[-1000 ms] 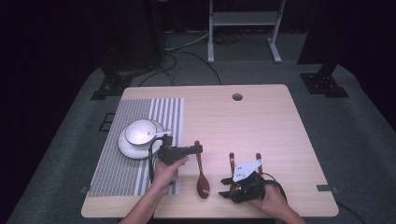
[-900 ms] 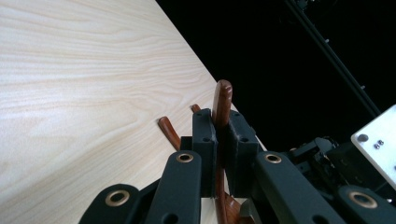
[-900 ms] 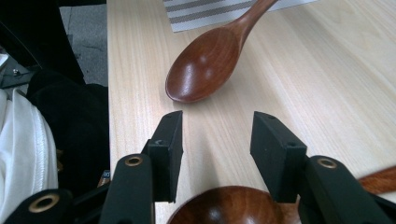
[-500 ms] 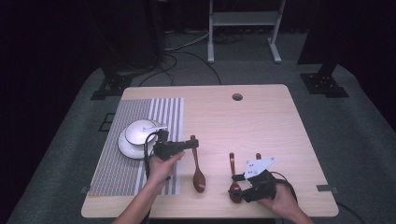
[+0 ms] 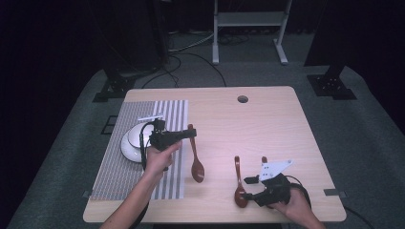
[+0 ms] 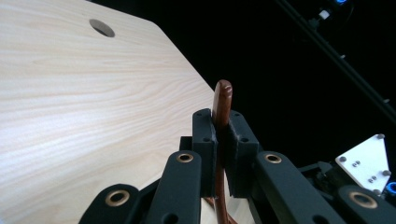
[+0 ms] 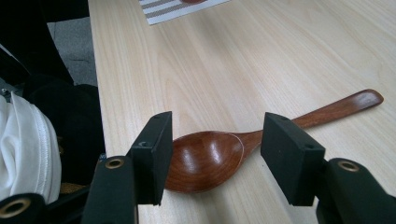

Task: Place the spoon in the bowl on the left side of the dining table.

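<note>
Two wooden spoons (image 5: 197, 164) (image 5: 239, 191), one white bowl (image 5: 131, 142), one striped placemat (image 5: 114, 162).

Bright tabletop, dark surroundings, slight softness

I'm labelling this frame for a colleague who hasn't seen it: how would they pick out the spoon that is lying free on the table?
On the wooden table, look near the front edge, right of the striped mat. The free spoon lies flat there, bowl toward the person, between the open jaws of the right gripper. The other spoon is clamped by its handle in the left gripper.
</note>
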Demonstrator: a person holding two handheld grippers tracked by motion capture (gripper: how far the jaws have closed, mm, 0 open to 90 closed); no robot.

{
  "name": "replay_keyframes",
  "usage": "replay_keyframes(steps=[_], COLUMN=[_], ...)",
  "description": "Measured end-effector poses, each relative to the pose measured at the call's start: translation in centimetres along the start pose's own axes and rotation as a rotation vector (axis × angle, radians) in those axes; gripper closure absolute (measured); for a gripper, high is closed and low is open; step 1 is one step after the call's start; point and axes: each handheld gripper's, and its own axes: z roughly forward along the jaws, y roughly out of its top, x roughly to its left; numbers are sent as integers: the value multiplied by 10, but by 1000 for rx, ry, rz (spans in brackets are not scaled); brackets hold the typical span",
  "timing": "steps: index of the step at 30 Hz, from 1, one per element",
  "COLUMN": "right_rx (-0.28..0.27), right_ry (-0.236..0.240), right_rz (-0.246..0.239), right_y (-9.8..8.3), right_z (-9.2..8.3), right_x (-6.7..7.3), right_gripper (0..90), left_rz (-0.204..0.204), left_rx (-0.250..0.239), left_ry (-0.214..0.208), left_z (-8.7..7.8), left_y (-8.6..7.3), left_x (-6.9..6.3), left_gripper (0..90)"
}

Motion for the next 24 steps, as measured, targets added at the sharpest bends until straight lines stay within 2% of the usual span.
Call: replay_keyframes(steps=[8,16,24], right_rx=[-10,-12,-14], right_ry=[0,-5,-6], right_rz=[4,9,10], right_y=[0,-1,0], right_z=[-2,-5,-5], right_x=[-1,-2,-2], right_gripper=[425,425,425], left_rz=[10,19,-30], left_rx=[-5,-21,-71], left_ry=[11,54,88], left_z=[-6,-20,-43], left_y=[12,30,43], left_x=[1,12,26], left_gripper=[841,841,841])
